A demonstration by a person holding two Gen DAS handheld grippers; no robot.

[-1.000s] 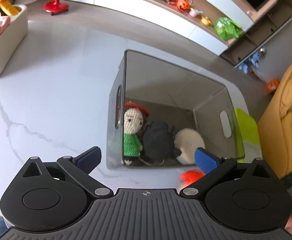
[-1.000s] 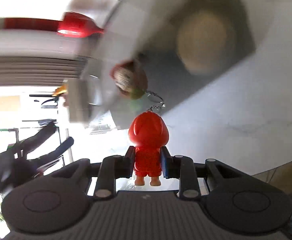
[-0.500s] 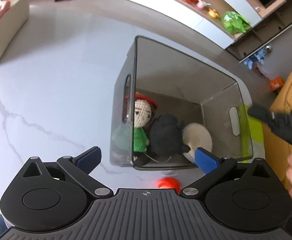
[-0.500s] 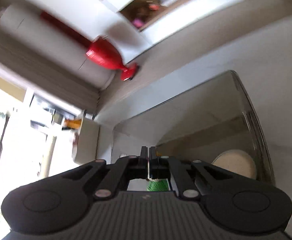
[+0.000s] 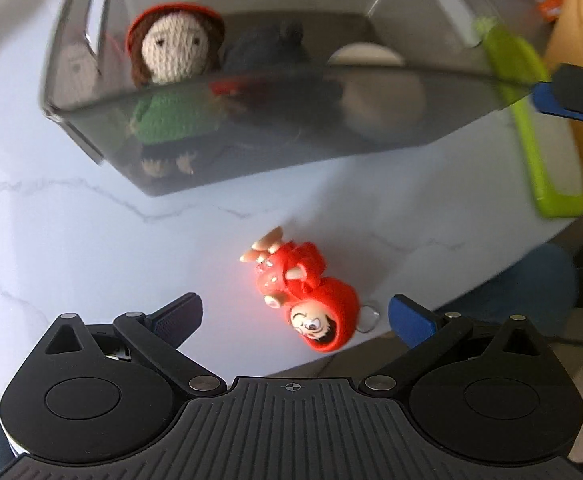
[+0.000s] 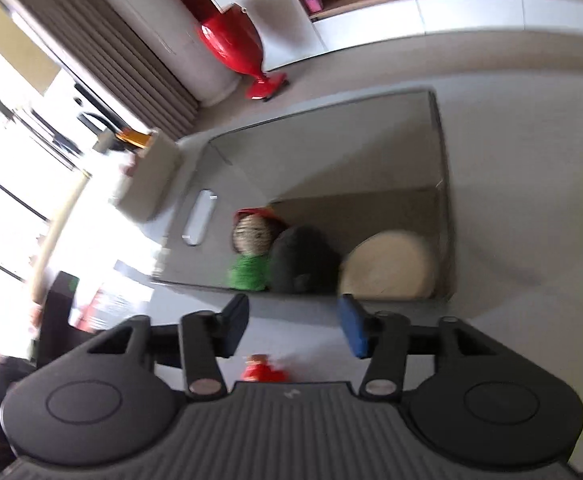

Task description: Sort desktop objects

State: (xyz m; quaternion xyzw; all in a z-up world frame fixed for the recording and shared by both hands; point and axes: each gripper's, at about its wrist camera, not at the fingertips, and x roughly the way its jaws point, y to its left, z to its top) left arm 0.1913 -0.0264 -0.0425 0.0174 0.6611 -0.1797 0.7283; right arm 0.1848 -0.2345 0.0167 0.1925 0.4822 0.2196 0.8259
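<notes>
Three toys sit in our grey bin (image 5: pixel 251 136); red figure (image 5: pixel 303 294) lies on tabletop (image 5: pixel 71 240), unsorted. Left tool (image 5: pixel 295 316) spread; right tool (image 6: pixel 293 330) opening, empty.

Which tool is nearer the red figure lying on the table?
Left. The left tool hangs open straddling the red figure; the right tool, jaws opening and empty, is off by the bin.

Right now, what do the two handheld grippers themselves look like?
Both look alike. The left gripper and the right gripper each have a matte black ribbed body, two round black discs, black linkage arms with silver pivot pins, and fingers tipped with dark blue pads. A small crosshair mark sits on the left body's front edge.
</notes>
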